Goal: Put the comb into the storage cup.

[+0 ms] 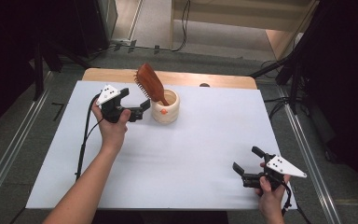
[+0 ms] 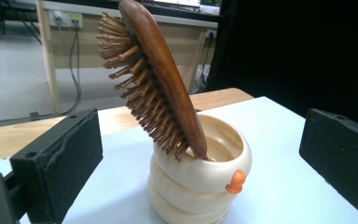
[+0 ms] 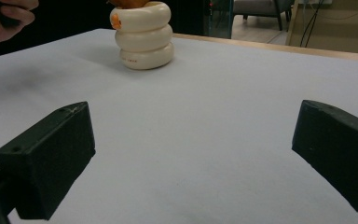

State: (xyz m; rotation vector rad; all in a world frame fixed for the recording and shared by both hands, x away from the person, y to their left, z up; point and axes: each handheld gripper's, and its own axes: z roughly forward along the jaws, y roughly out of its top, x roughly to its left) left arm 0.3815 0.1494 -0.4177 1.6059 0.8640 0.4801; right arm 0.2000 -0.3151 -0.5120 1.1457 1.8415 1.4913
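- The left hand-held gripper (image 1: pixel 137 103) is in the upper left part of the high view, just to the left of the holder, with its jaws pointing to the right toward it. The jaws stand wide apart and hold nothing.
- The hairbrush (image 1: pixel 150 84) stands with its handle down inside the cream holder (image 1: pixel 166 111), near the upper centre of the high view. Its wooden head leans up and to the left in that view, so the long axis is tilted, not upright.
- In the left gripper view, the hairbrush (image 2: pixel 161 79) rises from the holder (image 2: pixel 200 182) in the middle of the frame, between the two black pads, and it leans toward the upper left. The bristles face the left pad. The pads are on both sides of it but do not touch it.
- The right hand-held gripper (image 1: pixel 248 164) is in the lower right part of the high view, well apart from the holder. It is also open and empty, and in the right gripper view the holder (image 3: pixel 143 35) is far off at the top of the frame.
- My judgement: the left one is clearly nearer, so the coming move belongs to it. It should go forward and a little upward, then close across the flat head of the brush and not on the holder. Because the brush is tilted, a pull along its own axis seems safer than a straight lift.
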